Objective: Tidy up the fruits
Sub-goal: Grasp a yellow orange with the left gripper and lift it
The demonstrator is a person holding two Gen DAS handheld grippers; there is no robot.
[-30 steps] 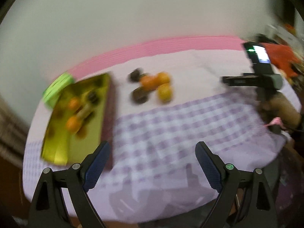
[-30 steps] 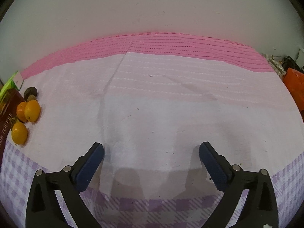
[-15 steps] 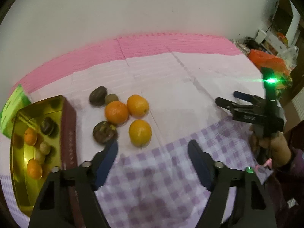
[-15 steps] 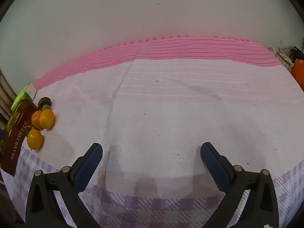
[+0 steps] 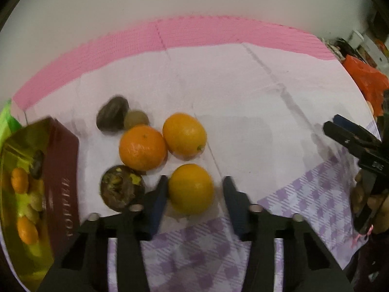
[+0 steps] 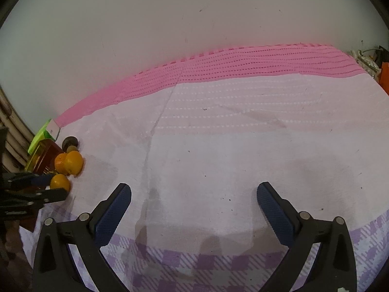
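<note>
On the left sits the gold box. Right of it, the near orange lies between the left gripper fingers, spread apart, not squeezing. It looks round and slippery; hold its middle. The right gripper is wide apart, holding nothing.

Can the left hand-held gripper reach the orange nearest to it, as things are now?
Probably yes. The left hand-held gripper is open and its fingers already stand on both sides of the nearest orange. The dark fruit lies just outside the left finger, not between them.
</note>
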